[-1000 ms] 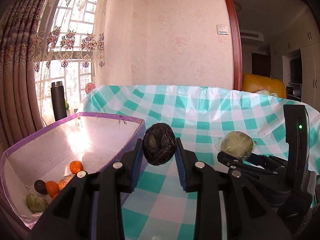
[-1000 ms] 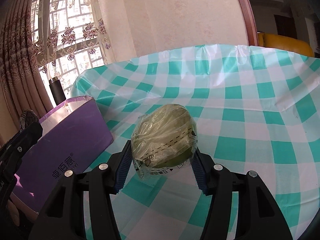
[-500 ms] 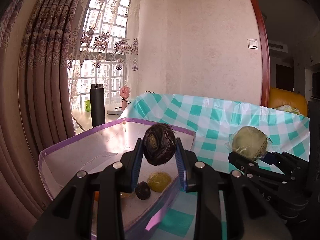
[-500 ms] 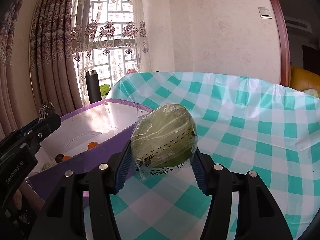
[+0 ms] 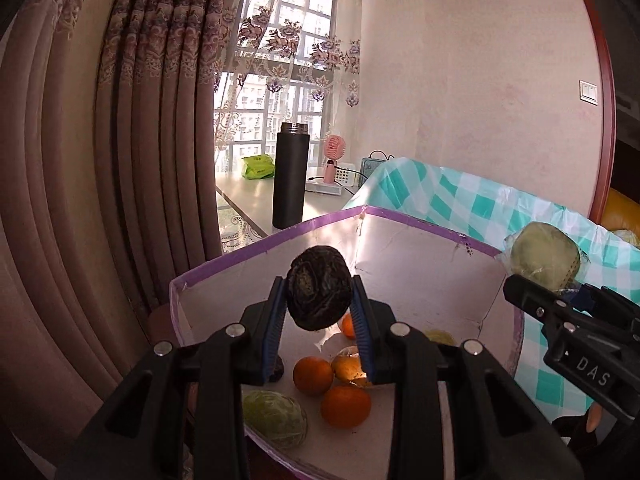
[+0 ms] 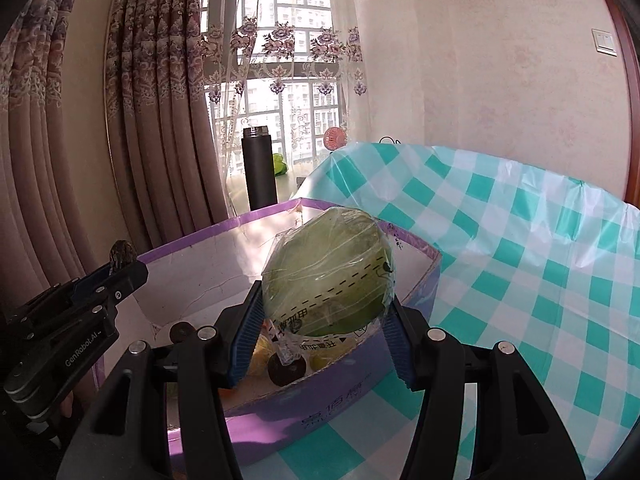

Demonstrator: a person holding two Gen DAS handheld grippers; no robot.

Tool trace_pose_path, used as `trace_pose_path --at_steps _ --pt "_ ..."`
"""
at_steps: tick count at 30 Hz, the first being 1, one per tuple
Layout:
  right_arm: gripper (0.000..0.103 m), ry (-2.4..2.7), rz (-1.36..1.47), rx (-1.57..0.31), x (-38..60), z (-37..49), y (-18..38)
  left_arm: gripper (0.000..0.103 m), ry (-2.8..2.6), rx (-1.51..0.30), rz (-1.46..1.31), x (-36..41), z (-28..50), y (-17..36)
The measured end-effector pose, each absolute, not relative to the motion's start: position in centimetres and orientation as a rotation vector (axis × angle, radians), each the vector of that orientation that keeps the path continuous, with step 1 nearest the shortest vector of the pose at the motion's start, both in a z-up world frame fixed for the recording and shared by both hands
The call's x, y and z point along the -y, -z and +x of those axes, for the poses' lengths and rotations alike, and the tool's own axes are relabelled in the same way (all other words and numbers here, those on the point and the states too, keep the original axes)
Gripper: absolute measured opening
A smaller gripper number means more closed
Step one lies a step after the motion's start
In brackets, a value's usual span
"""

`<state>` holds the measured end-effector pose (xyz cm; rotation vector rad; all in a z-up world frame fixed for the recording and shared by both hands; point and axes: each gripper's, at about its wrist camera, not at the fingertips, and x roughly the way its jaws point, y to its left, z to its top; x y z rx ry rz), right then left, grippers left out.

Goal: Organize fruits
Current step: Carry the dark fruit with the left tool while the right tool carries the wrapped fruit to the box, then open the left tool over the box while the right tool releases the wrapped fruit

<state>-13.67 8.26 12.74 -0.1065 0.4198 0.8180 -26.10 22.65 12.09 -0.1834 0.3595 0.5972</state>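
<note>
we see the left gripper [image 5: 320, 316] clamped on a dark wrinkled fruit [image 5: 319, 287], blue pads pressing both its sides. the fruit hangs over the open box [image 5: 276, 236], a purple-rimmed carton with a white inside, clear of the floor of it.

in the left view the box floor holds three oranges [image 5: 313, 375] at about 6 o'clock from the held fruit, one more orange peeping out just right of it, a green wrapped ball [image 5: 276, 420] at 7 o'clock, a yellowish fruit [image 5: 347, 365] between the oranges, and a small dark fruit [image 5: 276, 370] half hidden behind the left finger.

the right gripper [image 6: 322, 316] is clamped on a cabbage [image 6: 328, 272], a green one in clear film with a printed label hanging below. pads sit on both flanks. in the right view the cabbage is above the near wall of the box [image 6: 320, 400]; whether it is fully over the opening we cannot tell. the same cabbage shows at 3 o'clock in the left view, by the box's right corner.

the box sits at the left edge of a table with a teal check cloth [image 6: 520, 260]. at 12 o'clock beyond the box stand a black flask [image 5: 289, 176] and a pink fan [image 5: 333, 156] on a sill, with a curtain [image 5: 120, 120] at 9 o'clock.
</note>
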Motion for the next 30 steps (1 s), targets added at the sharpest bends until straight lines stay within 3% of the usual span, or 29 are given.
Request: trace_pose_path --at_steps 15,30 --pt "0.055 -0.843 -0.365 -0.554 -17.0 -12.6 -12.5 0.032 -0.62 -0.553 -0.151 -27.6 -23.3 -11.2" --pt "0.055 -0.788 -0.552 -0.881 -21.7 -8.1 -9.9 0.033 -0.49 -0.765 -0.215 -30.3 -19.8 -9.7"
